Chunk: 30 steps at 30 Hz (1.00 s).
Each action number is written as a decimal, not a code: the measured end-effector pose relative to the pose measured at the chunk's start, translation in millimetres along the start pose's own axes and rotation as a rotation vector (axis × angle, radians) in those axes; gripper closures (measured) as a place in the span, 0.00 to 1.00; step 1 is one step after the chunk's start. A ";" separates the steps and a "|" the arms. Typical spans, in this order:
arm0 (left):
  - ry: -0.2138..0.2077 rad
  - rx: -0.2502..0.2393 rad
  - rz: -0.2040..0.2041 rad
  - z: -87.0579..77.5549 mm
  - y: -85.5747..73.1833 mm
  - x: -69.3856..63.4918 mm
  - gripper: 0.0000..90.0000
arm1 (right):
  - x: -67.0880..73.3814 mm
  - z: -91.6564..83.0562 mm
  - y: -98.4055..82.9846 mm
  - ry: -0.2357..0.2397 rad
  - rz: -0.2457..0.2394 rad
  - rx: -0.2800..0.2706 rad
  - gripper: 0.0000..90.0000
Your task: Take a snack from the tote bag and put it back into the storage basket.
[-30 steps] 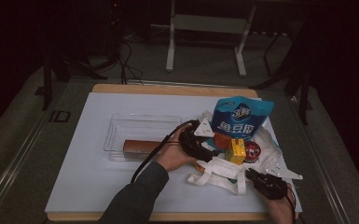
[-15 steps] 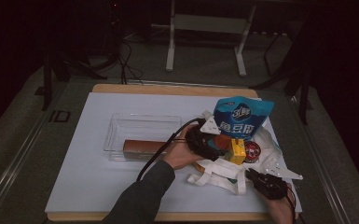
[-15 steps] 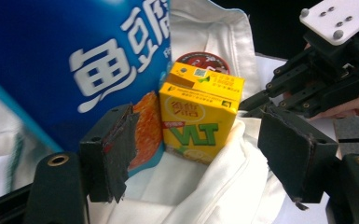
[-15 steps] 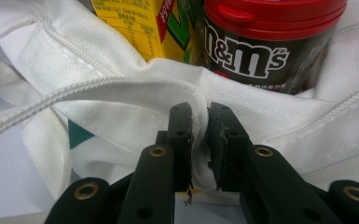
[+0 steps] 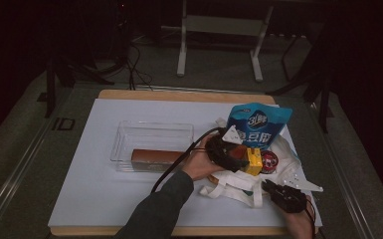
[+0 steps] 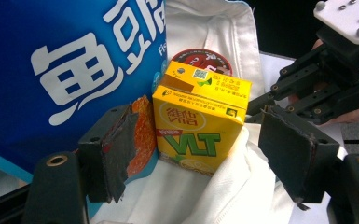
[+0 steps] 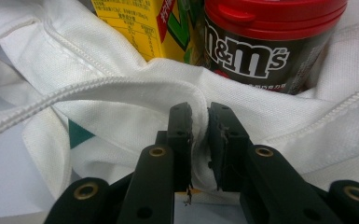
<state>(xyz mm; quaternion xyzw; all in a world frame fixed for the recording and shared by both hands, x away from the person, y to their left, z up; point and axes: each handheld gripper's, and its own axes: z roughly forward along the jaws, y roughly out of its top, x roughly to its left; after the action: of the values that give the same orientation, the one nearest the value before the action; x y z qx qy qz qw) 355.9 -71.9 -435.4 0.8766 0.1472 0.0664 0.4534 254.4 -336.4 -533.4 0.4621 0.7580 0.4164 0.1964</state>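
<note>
A white cloth bag [image 5: 239, 183] lies at the right of the table. In it stand a blue snack pouch [image 5: 258, 127], a yellow juice box [image 5: 252, 161] and a red-lidded candy tub [image 5: 270, 160]. My left gripper [image 5: 231, 155] reaches into the bag's mouth and is open. In the left gripper view its gripper [image 6: 200, 158] has a jaw on each side of the juice box [image 6: 198, 126], neither pad touching it. My right gripper [image 5: 281, 191] is near the front edge. In the right gripper view the gripper [image 7: 199, 140] is shut on the bag's rim [image 7: 121, 88], just below the candy tub [image 7: 261, 46].
A clear plastic tray [image 5: 149, 135] sits left of the bag with a long brown bar [image 5: 154, 157] in it. The white mat [image 5: 94, 189] covers the wooden table. A metal stand [image 5: 219, 25] and cables are on the dark floor beyond.
My left hand has moved its gripper to the right, from the bag's left edge up to the juice box. The right gripper has kept still on the bag.
</note>
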 end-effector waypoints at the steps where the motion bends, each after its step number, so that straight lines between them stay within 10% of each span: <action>1: -0.004 -0.003 -0.001 1.0 -0.1 0.1 0.30 | 0.0 0.0 0.0 0.000 0.001 0.000 0.88; 30: -0.062 0.024 0.011 37.5 6.5 6.1 0.17 | -0.6 -0.3 -0.2 0.007 0.002 -0.001 0.86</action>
<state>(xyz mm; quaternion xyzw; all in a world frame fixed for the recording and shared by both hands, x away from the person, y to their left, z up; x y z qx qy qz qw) 372.3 -102.5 -452.0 0.8843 0.1291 0.0401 0.4468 254.3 -337.0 -533.5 0.4612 0.7579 0.4187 0.1937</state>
